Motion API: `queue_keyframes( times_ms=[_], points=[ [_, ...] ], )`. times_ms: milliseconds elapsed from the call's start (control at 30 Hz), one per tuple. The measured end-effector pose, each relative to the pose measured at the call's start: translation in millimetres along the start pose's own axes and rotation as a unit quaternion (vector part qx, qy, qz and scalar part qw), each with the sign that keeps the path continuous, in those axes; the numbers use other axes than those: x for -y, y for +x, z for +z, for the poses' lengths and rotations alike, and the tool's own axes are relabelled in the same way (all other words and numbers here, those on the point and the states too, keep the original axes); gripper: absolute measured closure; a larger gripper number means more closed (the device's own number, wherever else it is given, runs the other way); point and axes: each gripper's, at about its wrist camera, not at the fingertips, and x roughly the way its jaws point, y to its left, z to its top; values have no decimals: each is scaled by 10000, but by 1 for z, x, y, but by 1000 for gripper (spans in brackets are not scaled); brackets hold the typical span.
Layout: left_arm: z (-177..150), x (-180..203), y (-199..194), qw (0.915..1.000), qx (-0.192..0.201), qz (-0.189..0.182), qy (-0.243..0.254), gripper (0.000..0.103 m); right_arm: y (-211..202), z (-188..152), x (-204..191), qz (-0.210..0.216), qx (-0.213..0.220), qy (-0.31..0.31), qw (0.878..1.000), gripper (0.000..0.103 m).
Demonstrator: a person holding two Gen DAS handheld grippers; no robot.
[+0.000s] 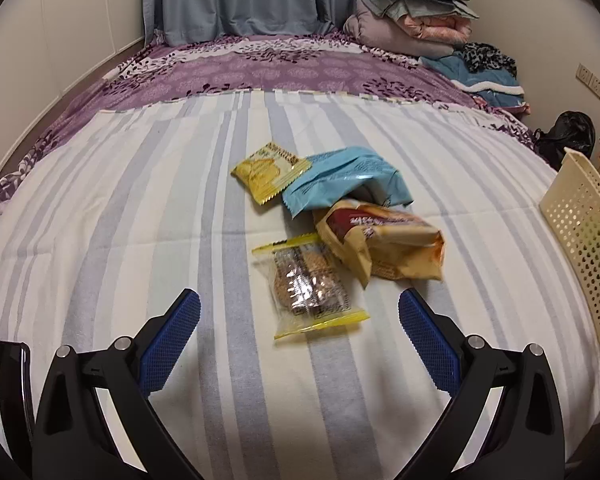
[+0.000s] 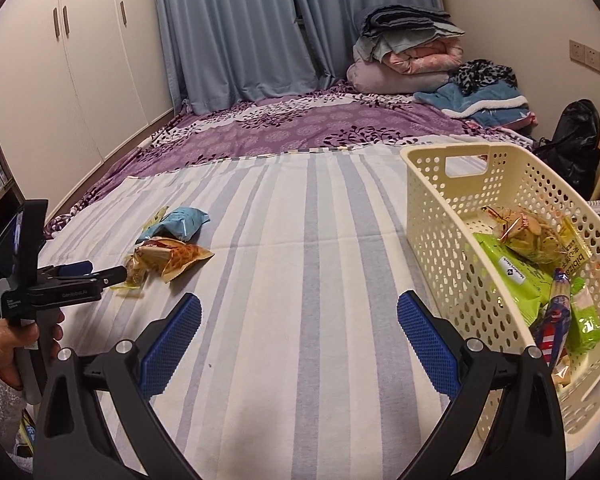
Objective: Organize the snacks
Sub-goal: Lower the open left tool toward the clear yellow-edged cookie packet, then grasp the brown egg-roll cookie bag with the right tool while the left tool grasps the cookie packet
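Partly done: the basket (image 2: 432, 216), beside the right gripper (image 2: 299, 320)'s right jaw, holds several packets. Four snacks (image 1: 332, 216) remain on the bed (image 1: 140, 200), just ahead of the left gripper (image 1: 299, 316). Both jaws stand wide, empty.

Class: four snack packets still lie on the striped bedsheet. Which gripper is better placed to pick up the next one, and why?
Left. The left gripper points open jaws at the clear yellow-edged biscuit packet directly ahead. The right gripper faces bare sheet beside the cream perforated plastic basket.
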Motion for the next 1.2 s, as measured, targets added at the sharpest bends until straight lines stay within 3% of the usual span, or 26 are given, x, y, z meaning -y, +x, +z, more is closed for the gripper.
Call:
queue_keyframes(
  times_ms=[400, 433, 533, 633, 667, 833, 1067, 1200],
  points=[
    [-1, -5, 31, 9997, -206, 91, -58, 2, 9, -2, -3, 31, -105, -18, 9999, 5],
    [0, -6, 32, 9998, -185, 76, -74, 4, 10, -2, -3, 30, -117, -19, 9999, 5],
    [2, -6, 37, 9997, -221, -14, -68, 20, 13, -3, -4, 32, -155, -26, 9999, 5],
    [2, -6, 39, 9998, -185, -46, -48, 20, 15, -3, -6, 49, -197, -52, 9998, 5],
    [1, -6, 39, 9998, -162, -70, -34, 27, 15, -3, -8, 57, -210, -71, 9997, 5],
    [0, -13, 35, 9997, -125, -188, -58, 42, 25, -1, -16, 122, -312, -167, 9993, 5],
    [-4, -38, 29, 9996, -141, -194, -147, 43, 48, 6, -39, 288, -423, -485, 9975, 5],
    [-5, -48, 28, 9995, -133, -213, -187, 43, 70, 16, -59, 628, -547, -669, 9943, 5]
  ],
)
